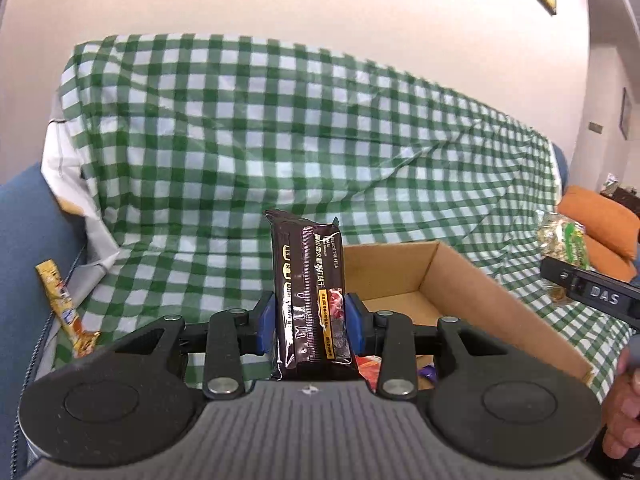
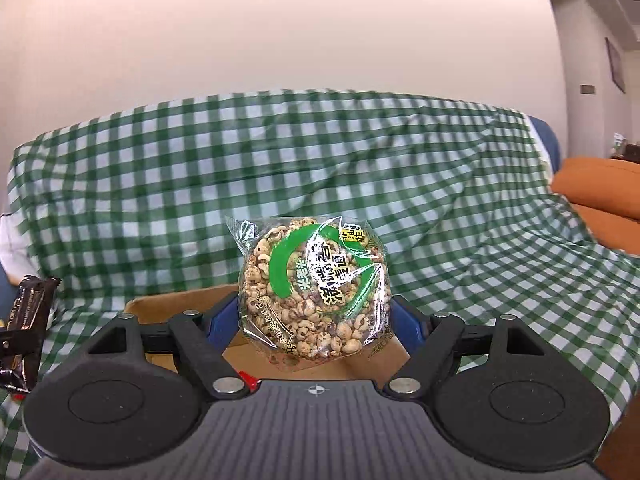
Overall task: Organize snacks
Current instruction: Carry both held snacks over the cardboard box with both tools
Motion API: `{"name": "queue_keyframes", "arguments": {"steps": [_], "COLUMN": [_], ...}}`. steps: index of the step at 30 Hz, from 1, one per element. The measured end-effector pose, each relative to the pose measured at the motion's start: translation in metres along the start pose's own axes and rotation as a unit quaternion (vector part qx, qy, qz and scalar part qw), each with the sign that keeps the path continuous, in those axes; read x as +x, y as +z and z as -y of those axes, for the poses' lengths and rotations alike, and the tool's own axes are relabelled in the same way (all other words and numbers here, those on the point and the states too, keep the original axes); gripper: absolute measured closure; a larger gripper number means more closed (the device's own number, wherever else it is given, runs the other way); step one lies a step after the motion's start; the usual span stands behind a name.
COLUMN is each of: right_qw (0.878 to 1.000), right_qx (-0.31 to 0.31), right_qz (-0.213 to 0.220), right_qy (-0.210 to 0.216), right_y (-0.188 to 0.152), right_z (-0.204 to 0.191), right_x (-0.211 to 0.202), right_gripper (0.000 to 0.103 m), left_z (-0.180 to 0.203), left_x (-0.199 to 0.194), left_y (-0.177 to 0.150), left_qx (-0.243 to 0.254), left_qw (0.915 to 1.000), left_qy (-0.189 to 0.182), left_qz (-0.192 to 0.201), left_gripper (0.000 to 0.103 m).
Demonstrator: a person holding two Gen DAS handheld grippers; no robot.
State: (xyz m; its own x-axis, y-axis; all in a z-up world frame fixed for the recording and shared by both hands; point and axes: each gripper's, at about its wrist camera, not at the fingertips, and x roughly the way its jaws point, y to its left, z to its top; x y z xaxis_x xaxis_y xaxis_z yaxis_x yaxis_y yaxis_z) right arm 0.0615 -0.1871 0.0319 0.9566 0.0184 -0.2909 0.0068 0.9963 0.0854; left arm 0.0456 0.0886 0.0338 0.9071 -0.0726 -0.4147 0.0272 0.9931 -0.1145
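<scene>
Left gripper point(image 1: 310, 322) pinching black biscuit pack point(image 1: 307, 296) betw. blue pads point(image 1: 267, 322); pack upright, long axis vertical, bottom end hidden behind gripper body. Pack held above near-left corner of cardboard box point(image 1: 460, 280). Box inside mostly hidden; only red and purple wrapper bits point(image 1: 426, 372) visible, cannot identify.

Right gripper point(image 2: 316, 320) clamped on round puffed-grain snack bag point(image 2: 314, 288), flat face toward camera, print turned sideways. Bag over box, box mostly hidden here.

Gold sachet point(image 1: 66, 310) lying on checked cloth point(image 1: 240, 140), left side, well apart from box.
</scene>
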Motion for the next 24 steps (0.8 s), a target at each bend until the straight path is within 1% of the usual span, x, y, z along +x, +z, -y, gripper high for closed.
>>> {"name": "queue_keyframes", "arguments": {"steps": [7, 12, 24], "right_qw": [1.000, 1.000, 0.998], "right_qx": [0.003, -0.003, -0.029], "right_qz": [0.012, 0.027, 0.045], "right_qy": [-0.011, -0.015, -0.027], "right_y": [0.000, 0.001, 0.000], "right_z": [0.000, 0.000, -0.001], "right_x": [-0.003, -0.006, -0.010], "right_gripper": [0.024, 0.024, 0.023], "left_z": [0.026, 0.042, 0.066], "left_x": [-0.001, 0.001, 0.014], "left_y": [-0.005, -0.010, -0.013], "left_qx": [0.029, 0.050, 0.060], "left_qw": [0.9988, 0.9971, 0.9944], "left_qy": [-0.036, -0.053, -0.081], "left_qz": [0.017, 0.023, 0.031], "left_gripper": [0.063, 0.063, 0.063]}}
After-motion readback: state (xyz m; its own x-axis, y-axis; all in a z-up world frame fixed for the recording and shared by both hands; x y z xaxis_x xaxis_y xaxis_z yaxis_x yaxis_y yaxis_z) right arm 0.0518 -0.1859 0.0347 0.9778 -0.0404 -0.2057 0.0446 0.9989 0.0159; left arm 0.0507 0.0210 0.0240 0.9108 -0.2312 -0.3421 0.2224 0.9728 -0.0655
